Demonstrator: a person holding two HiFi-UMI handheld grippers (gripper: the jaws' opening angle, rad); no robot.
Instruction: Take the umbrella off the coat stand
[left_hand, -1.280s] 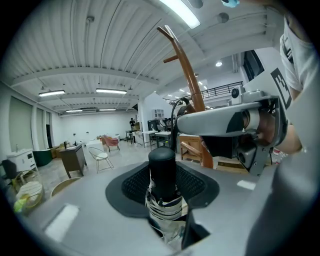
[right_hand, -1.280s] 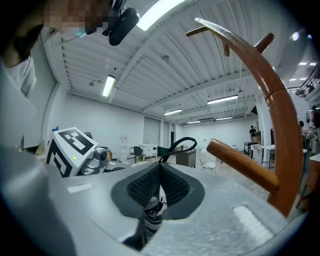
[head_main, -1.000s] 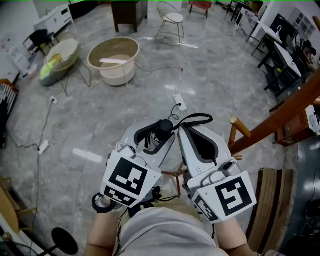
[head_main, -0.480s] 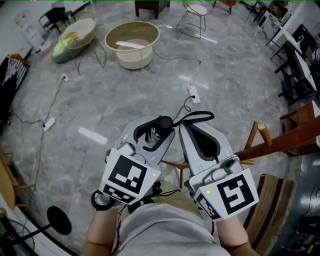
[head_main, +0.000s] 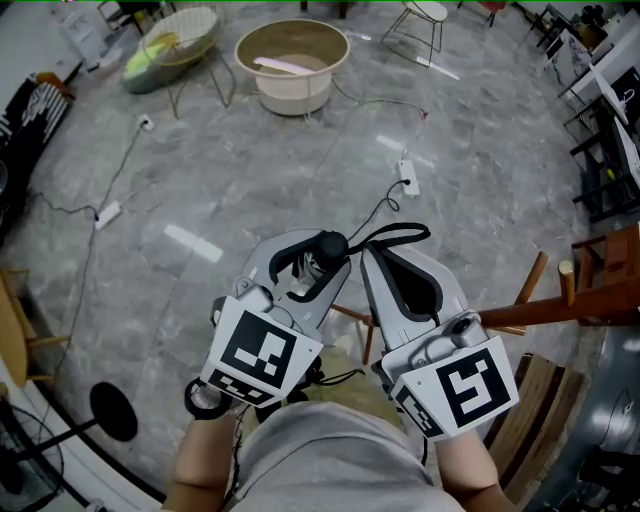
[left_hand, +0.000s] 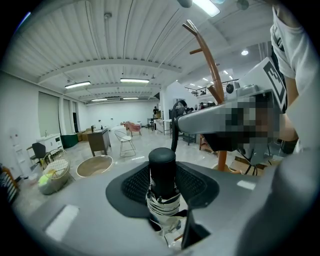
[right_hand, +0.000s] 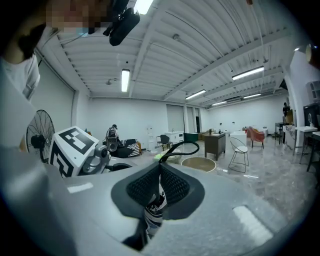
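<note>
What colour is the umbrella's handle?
Black. The umbrella handle shows best in the left gripper view.

Two claws — left claw (head_main: 316, 260), right claw (head_main: 366, 252) — one umbrella (left_hand: 162, 170), one coat stand (head_main: 540, 311), one tub (head_main: 300, 95), one wire chair (head_main: 425, 20)

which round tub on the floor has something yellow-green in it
The pale basket on thin legs, top left; the larger beige tub beside it holds a pale strip.

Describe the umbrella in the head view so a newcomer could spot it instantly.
Left of the brown wooden coat stand, above the grey marble floor, the grey left gripper and right gripper meet tip to tip. Clamped between them is the folded compact umbrella. Its stubby black cylindrical handle and thin black wrist loop set it apart from the pale grey jaws around it.
</note>
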